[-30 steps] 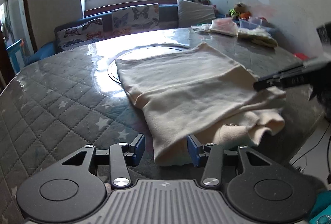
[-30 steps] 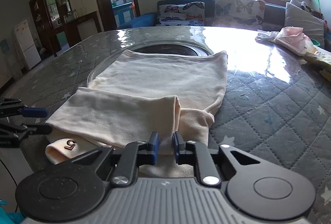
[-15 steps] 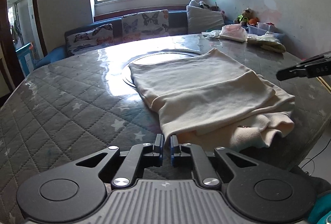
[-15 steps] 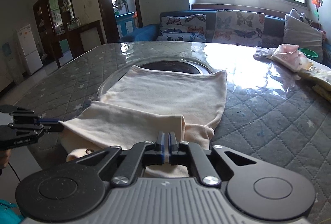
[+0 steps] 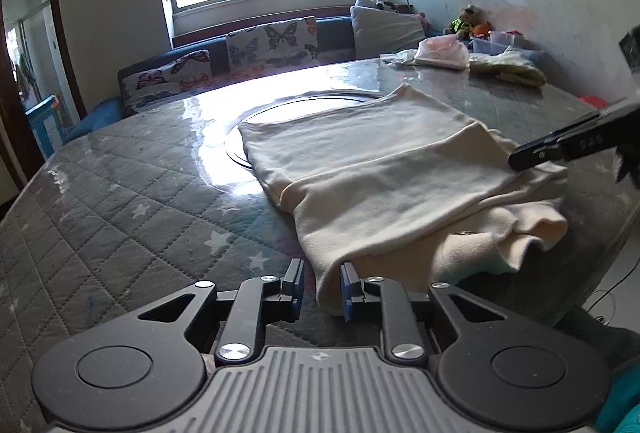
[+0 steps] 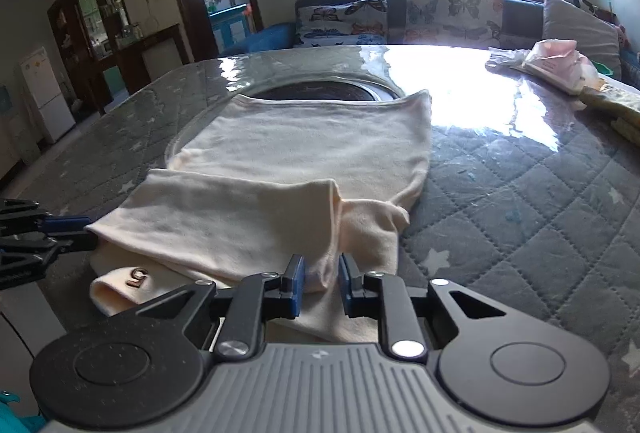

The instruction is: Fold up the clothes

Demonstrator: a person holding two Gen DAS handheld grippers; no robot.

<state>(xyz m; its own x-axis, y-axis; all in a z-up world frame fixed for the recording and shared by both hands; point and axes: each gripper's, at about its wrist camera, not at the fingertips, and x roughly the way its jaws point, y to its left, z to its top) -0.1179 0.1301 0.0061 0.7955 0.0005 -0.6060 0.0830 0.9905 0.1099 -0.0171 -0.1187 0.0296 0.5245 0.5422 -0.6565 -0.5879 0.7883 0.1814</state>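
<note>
Cream garment point(image 5: 384, 173) lies on the quilted surface point(image 5: 120, 217), near end already folded over. Your left gripper point(image 5: 320, 287) just reopened, fingers released at the hem corner. Right gripper point(image 6: 321, 283): parted slightly, seemingly not pinching its corner. Further folds remain.

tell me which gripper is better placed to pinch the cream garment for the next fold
Probably right: the right gripper has a folded edge of the cream garment centred between its jaws. The left gripper has only a corner beside one pad. Both jaws have just been opening.
</note>
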